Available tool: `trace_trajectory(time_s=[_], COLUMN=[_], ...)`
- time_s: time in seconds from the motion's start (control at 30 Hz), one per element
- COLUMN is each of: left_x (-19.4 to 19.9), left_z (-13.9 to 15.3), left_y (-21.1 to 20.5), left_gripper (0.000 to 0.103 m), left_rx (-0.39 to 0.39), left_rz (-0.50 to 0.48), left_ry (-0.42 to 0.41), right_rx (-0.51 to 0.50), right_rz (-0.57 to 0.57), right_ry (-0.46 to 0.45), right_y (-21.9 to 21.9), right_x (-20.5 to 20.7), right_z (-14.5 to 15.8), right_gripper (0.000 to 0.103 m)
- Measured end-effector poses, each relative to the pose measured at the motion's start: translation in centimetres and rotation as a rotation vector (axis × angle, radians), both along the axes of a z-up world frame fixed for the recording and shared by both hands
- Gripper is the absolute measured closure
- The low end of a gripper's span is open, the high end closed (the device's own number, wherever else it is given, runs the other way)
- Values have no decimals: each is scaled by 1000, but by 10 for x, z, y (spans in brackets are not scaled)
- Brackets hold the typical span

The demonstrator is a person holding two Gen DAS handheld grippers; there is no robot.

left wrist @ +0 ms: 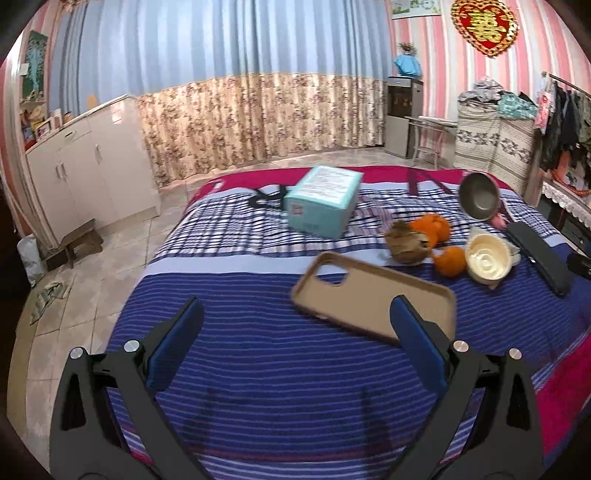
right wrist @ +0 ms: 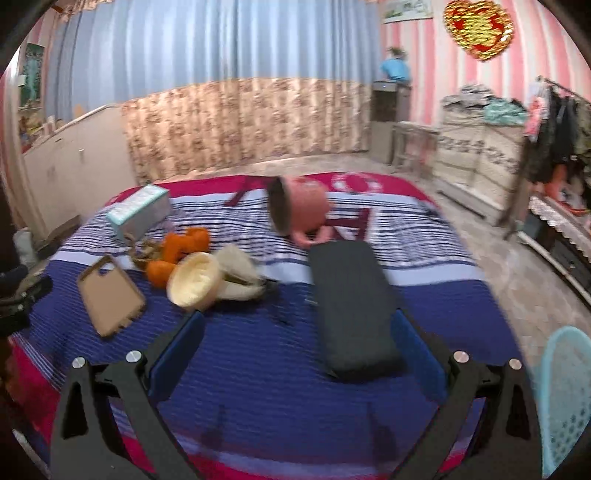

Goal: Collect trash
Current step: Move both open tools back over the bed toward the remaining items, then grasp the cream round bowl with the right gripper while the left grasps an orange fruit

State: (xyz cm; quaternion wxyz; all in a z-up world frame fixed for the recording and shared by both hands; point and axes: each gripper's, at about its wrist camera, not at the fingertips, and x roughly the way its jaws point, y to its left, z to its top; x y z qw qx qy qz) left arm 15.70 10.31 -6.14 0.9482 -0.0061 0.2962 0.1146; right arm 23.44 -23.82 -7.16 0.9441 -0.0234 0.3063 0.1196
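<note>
Left wrist view first: my left gripper (left wrist: 295, 314) hangs over the striped bedspread (left wrist: 258, 387) with its blue-padded fingers spread wide and nothing between them; going left to right I see a pale teal cardboard box (left wrist: 322, 201) whose top label carries small print I cannot read; a tan, smooth phone case (left wrist: 373, 295) lies face-up just ahead of my right finger; beyond it sits crumpled brown paper (left wrist: 406, 243) touching glossy orange peel pieces (left wrist: 439, 240), then a cream round tub (left wrist: 487, 258) tipped on its side, a metal-lined bowl (left wrist: 479, 197), and a dark matte oblong case (left wrist: 537, 254); a red-and-gold heart ornament (left wrist: 484, 24) on the wall bears a gold character. Right wrist view, somewhat blurred: my right gripper (right wrist: 297, 325) is likewise spread apart and empty; the phone case (right wrist: 110, 295), peel (right wrist: 177, 251) and tub (right wrist: 194, 280) lie to its left, the dark case (right wrist: 351, 302) lies between the fingers' line, and a light blue perforated plastic basket (right wrist: 565, 398) stands at the far right edge.
</note>
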Motion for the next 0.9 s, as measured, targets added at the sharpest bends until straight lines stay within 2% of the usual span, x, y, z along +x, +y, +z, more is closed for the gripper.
trace_trajectory(time_s=[0.13, 0.23, 0.5, 0.57, 0.63, 0.67, 0.9], left_x=[-4, -6, -7, -6, -2, 0, 14], left_z=[1, 1, 1, 0, -1, -1, 1], left_y=[20, 30, 48, 47, 44, 42, 10], left_gripper=[6, 6, 6, 6, 6, 6, 6], left_rx=[-9, 1, -3, -9, -20, -28, -57], left_rz=[33, 53, 85, 81, 71, 64, -18], left_ry=[-5, -7, 1, 5, 12, 15, 25], right_rx=[-8, -83, -143, -169, -208, -215, -107], right_rz=[71, 116, 164, 177, 189, 189, 171], right_ry=[40, 32, 55, 66, 88, 98, 72], right_y=[38, 65, 98, 105, 114, 116, 81], right_x=[22, 30, 41, 44, 50, 51, 40], right_z=[-10, -20, -34, -37, -43, -45, -27], right_gripper=[5, 5, 7, 16, 36, 41, 41])
